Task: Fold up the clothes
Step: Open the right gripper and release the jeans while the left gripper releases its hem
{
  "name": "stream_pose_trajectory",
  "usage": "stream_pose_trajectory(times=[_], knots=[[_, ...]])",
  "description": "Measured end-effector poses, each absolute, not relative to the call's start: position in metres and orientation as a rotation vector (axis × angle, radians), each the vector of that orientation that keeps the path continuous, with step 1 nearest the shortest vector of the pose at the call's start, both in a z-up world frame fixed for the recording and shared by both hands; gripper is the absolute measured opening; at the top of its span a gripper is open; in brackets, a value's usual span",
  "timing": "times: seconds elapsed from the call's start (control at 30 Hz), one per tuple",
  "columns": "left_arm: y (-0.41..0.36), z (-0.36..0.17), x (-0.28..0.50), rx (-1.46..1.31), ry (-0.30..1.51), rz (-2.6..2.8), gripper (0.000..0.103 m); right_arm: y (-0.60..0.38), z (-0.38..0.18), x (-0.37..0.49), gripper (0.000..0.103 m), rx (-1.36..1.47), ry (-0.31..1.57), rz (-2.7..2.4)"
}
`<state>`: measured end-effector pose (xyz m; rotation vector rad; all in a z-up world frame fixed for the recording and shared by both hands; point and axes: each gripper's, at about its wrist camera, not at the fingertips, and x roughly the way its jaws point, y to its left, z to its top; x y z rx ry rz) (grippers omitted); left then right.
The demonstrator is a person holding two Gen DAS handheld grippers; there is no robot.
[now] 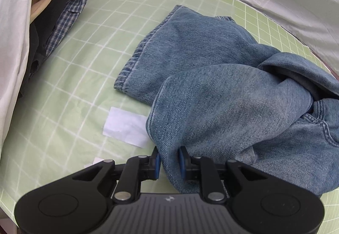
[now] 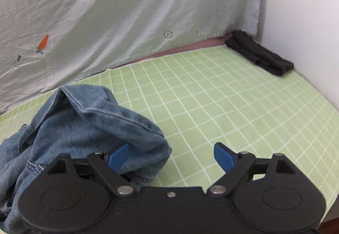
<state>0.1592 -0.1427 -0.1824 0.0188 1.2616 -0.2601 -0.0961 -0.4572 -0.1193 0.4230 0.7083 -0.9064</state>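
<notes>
A pair of blue jeans (image 1: 222, 90) lies crumpled on the green grid sheet (image 1: 95, 47). One leg stretches flat toward the far left, its hem showing. My left gripper (image 1: 169, 162) is shut on a fold of the jeans at the near edge, blue pads pinching the denim. In the right wrist view the jeans (image 2: 89, 123) bunch up at the left. My right gripper (image 2: 171, 157) is open and empty, its left finger (image 2: 117, 157) just over the edge of the denim, its right finger over bare sheet.
A pile of clothes (image 1: 42, 11), white, tan, dark and plaid, stands at the left. A white paper slip (image 1: 125, 126) lies beside the jeans. A grey carrot-print sheet (image 2: 106, 22) hangs behind. A folded dark garment (image 2: 258, 54) lies in the far right corner by the white wall.
</notes>
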Motion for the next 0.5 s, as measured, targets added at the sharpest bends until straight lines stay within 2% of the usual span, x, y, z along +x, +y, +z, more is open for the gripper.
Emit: stream_pose_trajectory(times=[0.27, 0.5], knots=[[-0.142, -0.180, 0.157, 0.032, 1.260, -0.252, 0.024, -0.451, -0.162, -0.082, 0.088, 0.540, 0.805, -0.782], [-0.133, -0.171, 0.158, -0.013, 1.255, -0.248, 0.024, -0.444, -0.200, -0.043, 0.083, 0.631, 0.837, -0.675]])
